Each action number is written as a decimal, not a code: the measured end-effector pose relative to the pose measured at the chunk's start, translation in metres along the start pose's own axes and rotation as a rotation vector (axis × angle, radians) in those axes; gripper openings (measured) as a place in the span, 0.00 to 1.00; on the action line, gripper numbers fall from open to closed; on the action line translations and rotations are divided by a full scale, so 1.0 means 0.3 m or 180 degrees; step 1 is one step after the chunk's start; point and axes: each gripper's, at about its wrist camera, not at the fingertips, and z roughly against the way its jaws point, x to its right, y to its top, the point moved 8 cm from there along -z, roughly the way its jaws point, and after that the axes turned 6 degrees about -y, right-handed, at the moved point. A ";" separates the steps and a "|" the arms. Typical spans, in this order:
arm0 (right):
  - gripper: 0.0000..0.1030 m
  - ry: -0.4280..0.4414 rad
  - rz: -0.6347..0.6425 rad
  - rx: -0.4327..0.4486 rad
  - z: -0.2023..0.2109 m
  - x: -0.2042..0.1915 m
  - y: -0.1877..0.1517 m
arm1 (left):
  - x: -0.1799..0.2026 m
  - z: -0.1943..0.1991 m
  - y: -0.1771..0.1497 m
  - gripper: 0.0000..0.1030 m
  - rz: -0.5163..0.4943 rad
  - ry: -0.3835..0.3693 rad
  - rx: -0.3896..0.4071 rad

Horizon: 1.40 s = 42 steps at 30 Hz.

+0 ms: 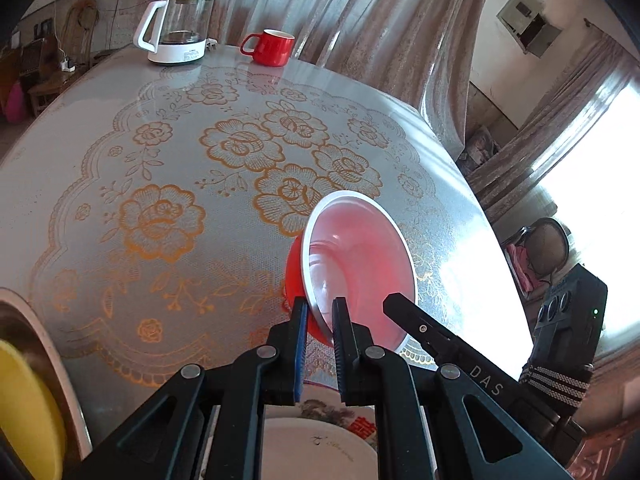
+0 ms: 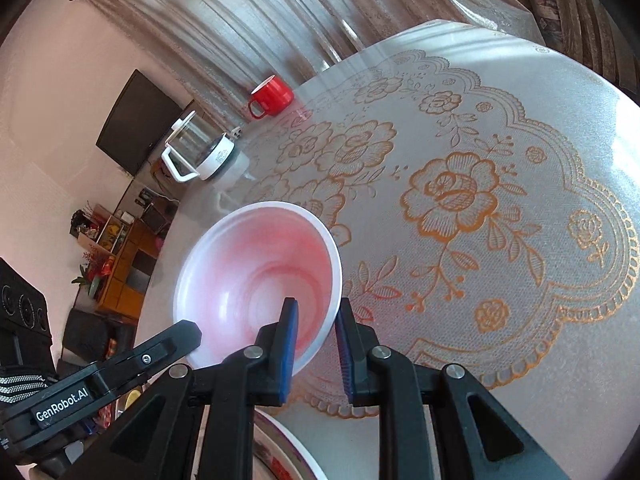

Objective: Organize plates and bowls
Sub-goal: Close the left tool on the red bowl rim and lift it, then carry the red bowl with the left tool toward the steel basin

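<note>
bowl (image 1: 360,256) red outside, white inside, empty; left gripper (image 1: 320,320) and right gripper (image 2: 316,320) jaws clamp rim.

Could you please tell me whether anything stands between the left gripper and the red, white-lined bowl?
Nothing visible does: the left gripper is already closed on the rim of the red, white-lined bowl.

I note a red mug (image 1: 271,47) and a glass kettle (image 1: 178,24) standing near each other at the far edge of the floral tablecloth (image 1: 168,168). Curtains (image 1: 360,12) hang behind; a dark TV (image 2: 138,122) is wall-mounted.
</note>
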 end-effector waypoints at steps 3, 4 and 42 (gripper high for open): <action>0.19 0.0052 0.0033 -0.0056 -0.010 -0.042 -0.022 | -0.052 0.018 -0.011 0.12 0.0103 0.0033 0.0003; 0.19 0.0078 0.0035 -0.0079 -0.012 -0.053 -0.030 | -0.067 0.026 -0.014 0.12 0.0134 0.0039 0.0021; 0.18 0.0054 0.0294 -0.0227 -0.096 -0.207 -0.139 | -0.206 0.091 -0.072 0.23 0.0136 -0.0035 0.0303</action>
